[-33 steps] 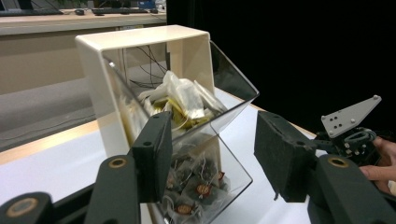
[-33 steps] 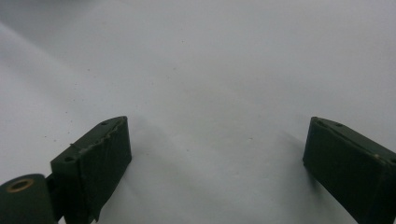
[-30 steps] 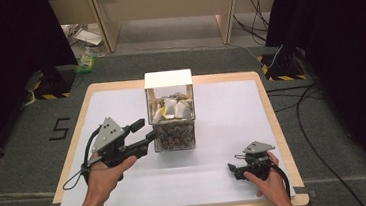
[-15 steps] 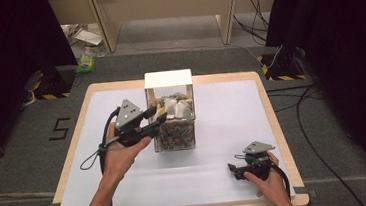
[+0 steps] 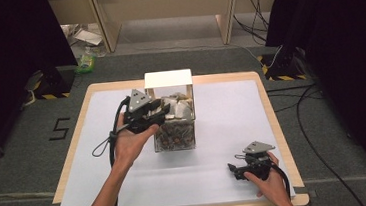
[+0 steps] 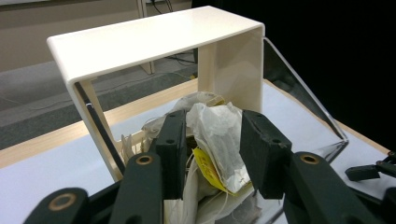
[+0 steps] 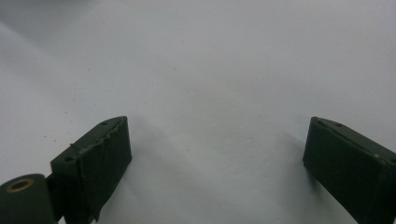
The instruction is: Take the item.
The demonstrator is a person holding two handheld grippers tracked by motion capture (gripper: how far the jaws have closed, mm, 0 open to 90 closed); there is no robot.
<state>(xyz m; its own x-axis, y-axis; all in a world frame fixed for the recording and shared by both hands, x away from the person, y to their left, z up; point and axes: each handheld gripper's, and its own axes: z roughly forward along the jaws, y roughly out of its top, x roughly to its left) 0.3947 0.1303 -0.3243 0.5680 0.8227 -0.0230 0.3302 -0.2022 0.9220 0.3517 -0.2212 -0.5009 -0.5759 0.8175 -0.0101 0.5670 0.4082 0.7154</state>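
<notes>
Tea bag caught
Our left claw (image 6: 210,154) has just closed around a tea bag (image 6: 219,135) inside the clear box (image 6: 299,88); right claw (image 7: 217,172) rests wide open, empty, on the counter (image 7: 210,70).

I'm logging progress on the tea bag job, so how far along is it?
Early stage. Done: the left gripper has reached into the clear box. In hand: its jaws have just been closing around a tea bag. Left: lifting it out; no tea bags lie on the table. The right gripper rests open.
</notes>
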